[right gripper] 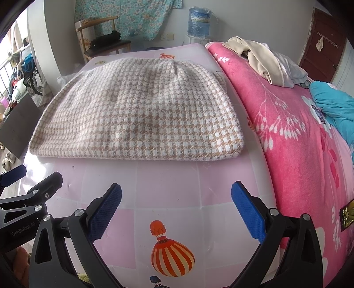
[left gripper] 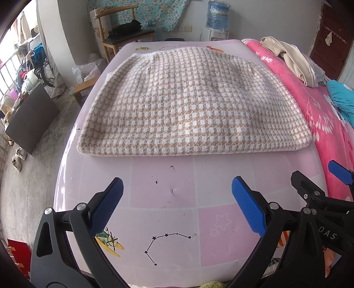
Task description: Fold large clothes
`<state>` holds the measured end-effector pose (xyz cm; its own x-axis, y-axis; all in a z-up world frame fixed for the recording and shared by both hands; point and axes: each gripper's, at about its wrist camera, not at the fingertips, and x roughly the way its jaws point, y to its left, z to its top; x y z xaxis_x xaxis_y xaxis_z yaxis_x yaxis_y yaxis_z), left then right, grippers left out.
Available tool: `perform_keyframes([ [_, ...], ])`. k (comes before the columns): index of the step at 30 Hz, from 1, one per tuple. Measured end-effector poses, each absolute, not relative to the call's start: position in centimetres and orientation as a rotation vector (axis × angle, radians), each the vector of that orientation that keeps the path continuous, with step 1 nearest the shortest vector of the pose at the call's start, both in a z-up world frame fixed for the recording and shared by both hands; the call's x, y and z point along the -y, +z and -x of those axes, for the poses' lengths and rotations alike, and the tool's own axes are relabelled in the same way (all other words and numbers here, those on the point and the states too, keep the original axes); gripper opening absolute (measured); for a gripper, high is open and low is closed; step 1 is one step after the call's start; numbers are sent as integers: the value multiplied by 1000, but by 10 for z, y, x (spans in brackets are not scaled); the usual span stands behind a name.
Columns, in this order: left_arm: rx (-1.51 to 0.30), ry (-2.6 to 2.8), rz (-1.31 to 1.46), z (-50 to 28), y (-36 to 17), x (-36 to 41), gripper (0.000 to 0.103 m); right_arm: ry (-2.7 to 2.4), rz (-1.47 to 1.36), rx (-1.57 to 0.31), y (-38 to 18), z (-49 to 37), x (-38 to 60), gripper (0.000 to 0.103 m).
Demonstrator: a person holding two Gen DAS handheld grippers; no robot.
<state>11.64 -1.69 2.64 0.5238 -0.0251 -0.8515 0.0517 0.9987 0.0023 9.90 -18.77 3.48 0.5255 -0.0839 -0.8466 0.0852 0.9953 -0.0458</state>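
A lived-in home bedroom. Pink floral blanket (right gripper: 298, 144) covers the bed, loose clothes (right gripper: 265, 59) heaped on it. Wooden chair (left gripper: 124, 33) against the wall, water dispenser bottle (left gripper: 218, 16) beside it, floral cloth (left gripper: 143, 13) hung behind, shoes (left gripper: 18, 158) on bare concrete floor.

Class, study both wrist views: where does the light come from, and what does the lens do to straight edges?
Left wrist view: daylight enters from the blown-out window at left; the pink patterned table mat bows outward. Right wrist view: even, soft light, the beige-and-white checked knit garment sharp, its front edge curved by fisheye, corners vignetted black.
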Motion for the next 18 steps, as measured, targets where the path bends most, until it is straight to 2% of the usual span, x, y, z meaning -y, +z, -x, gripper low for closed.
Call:
perform_keyframes([
  [18, -1021, -49, -28, -117, 26, 18, 95, -107, -4, -1013, 35, -98, 189, 97],
])
